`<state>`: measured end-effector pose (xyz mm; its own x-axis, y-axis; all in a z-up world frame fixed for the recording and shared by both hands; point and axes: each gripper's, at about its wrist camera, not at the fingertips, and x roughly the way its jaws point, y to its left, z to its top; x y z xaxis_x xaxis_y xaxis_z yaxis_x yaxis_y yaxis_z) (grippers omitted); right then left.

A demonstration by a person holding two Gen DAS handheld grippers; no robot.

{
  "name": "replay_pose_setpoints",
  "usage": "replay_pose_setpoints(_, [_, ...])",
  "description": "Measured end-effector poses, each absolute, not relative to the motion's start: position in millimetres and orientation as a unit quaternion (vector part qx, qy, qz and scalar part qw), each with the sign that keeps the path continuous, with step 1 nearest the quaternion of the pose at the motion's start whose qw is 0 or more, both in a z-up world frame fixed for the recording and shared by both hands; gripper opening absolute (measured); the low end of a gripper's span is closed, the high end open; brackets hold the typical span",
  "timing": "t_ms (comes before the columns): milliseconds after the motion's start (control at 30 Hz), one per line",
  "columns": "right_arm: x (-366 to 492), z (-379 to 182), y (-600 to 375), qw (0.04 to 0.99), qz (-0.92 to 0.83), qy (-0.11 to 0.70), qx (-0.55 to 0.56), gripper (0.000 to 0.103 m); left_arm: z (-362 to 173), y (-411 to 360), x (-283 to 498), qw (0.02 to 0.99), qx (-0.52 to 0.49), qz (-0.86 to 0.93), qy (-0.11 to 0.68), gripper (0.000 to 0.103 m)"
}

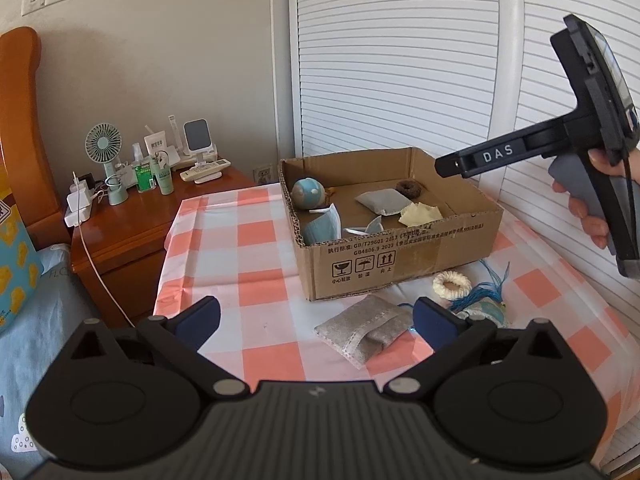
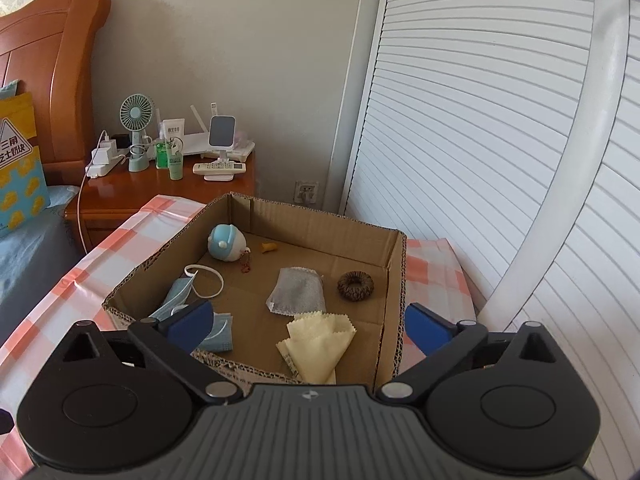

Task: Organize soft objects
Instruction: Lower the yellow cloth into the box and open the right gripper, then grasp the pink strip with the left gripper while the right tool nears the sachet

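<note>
Hovering with jaws spread and empty, the right tongs (image 2: 308, 322) hang over the box (image 2: 394, 280) already holding soft items, while the left tongs (image 1: 316, 318), equally released, face the pouch (image 1: 362, 330) left on the desk (image 1: 256, 264).

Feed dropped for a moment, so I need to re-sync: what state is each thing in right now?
Left gripper: open, empty.
Right gripper: open, empty, over the box.
Cardboard box: open-topped, partly filled.
Yellow cloth: in box, crumpled.
Face mask: in box, crumpled.
Brown ring: in box, lying flat.
Grey pouch: on the tablecloth, outside box.
White ring: on the tablecloth, outside box.
</note>
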<state>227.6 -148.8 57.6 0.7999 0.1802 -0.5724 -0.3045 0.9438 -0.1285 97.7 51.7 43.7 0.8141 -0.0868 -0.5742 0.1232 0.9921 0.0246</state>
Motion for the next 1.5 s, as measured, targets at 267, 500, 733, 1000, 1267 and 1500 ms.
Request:
replay_pose_setpoints(267, [203.5,40.4,-159.0,0.940,0.105,0.317,-0.077,0.103,42.7,48.2,92.3,0.951,0.031,-0.062,0.302,0.102])
replay_pose_setpoints(500, [193.2,-0.9,-167.0,0.927,0.074,0.364,-0.051,0.103,38.3,49.0,91.5,0.948,0.026,-0.066,0.310,0.102])
replay_pose_setpoints(733, [185.4,-31.1,-161.4,0.915,0.061,0.398,-0.036,0.103,32.4,48.3,91.2,0.944,0.025,-0.073,0.320,0.102])
replay_pose_setpoints(1000, [188.8,-54.9,-152.4,0.906,0.051,0.419,-0.033,0.103,25.1,42.7,92.9,0.939,0.025,-0.089,0.331,0.102])
replay_pose_setpoints(1267, [170.4,-64.5,-168.8,0.905,0.028,0.422,-0.050,0.103,13.6,30.3,97.9,0.932,0.032,-0.105,0.345,0.102])
replay_pose_setpoints(1500, [155.9,-66.3,-185.0,0.910,0.053,0.408,-0.056,0.103,-3.2,3.7,103.4,0.920,0.071,-0.158,0.352,0.102])
